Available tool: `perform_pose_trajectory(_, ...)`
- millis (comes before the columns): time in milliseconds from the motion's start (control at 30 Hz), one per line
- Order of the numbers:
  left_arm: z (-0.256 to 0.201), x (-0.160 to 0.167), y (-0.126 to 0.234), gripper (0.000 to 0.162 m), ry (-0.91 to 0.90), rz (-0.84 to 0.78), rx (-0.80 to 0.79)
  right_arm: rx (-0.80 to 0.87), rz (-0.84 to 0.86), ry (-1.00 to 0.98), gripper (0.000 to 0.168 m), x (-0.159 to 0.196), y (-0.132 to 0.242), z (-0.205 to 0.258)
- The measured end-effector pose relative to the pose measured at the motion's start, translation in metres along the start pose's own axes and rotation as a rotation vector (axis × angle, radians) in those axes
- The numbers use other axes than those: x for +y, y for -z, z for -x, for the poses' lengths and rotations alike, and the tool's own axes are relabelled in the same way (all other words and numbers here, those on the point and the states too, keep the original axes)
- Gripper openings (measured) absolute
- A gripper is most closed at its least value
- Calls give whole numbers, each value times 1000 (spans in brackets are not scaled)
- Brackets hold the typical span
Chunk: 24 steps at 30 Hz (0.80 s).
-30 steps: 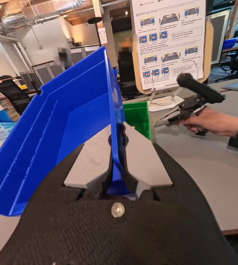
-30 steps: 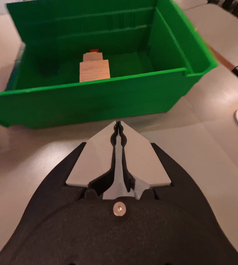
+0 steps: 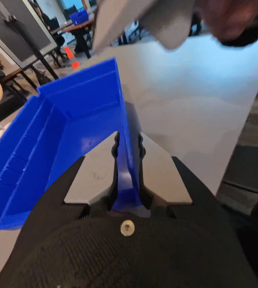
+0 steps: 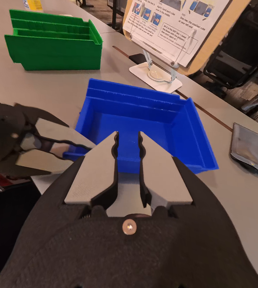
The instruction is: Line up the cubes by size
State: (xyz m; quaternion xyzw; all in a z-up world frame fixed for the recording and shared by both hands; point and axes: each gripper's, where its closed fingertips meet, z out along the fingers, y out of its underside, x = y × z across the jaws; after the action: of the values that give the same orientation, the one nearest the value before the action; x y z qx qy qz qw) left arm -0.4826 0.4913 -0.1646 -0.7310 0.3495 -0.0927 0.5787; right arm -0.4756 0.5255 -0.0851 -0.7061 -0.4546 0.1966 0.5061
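Green bin (image 4: 55,45) only in right view; left tool (image 3: 128,140) straddles blue bin (image 3: 81,99) wall.

Indoor light, moderate and even. In the left wrist view we see heavy motion blur across the top, where a hand (image 3: 231,17) smears out; the worktop (image 3: 187,93) carries a pale bluish glare. The right wrist view is sharper. There the blue bin (image 4: 192,137) casts a soft shadow at its near wall. Straight edges bow toward both frames' borders.

left hand-held gripper (image 3: 128,137): jaws parted; right hand-held gripper (image 4: 128,135): jaws parted
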Motion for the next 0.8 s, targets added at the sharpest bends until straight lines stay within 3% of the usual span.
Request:
perform_pose_trajectory(100, 19, -21, 47, 23, 43, -100, 17, -51, 38, 4, 30, 7, -4, 25)
perform_pose_trajectory(200, 70, -6, 117, 36, 100, -103, -54, -198, 75, 14, 39, 15, -7, 74)
perform_pose_trajectory(300, 149, 34, 200, 48, 182, -76, -252, -288, 115, 71, 50, 24, -19, 121)
perform_pose_trajectory(433, 245, 111, 304, 70, 153, 109, -632, -265, 163, 183, 57, 33, -49, 155)
perform_pose_trajectory(467, 260, 130, 321, 71, 144, 166, -690, -235, 202, 213, 50, 39, -57, 154)
perform_pose_trajectory(500, 271, 149, 333, 73, 144, 221, -725, -204, 249, 246, 32, 46, -65, 151)
perform_pose_trajectory(533, 278, 166, 338, 74, 160, 268, -733, -171, 296, 279, 10, 53, -69, 145)
perform_pose_trajectory(567, 282, 180, 338, 74, 186, 299, -723, -155, 339, 304, 0, 59, -71, 139)
perform_pose_trajectory(700, 288, 202, 310, 73, 250, 317, -658, -47, 481, 304, 0, 84, -59, 97)
perform_pose_trajectory(800, 278, 197, 274, 71, 254, 308, -582, 75, 531, 254, 13, 96, -37, 50)
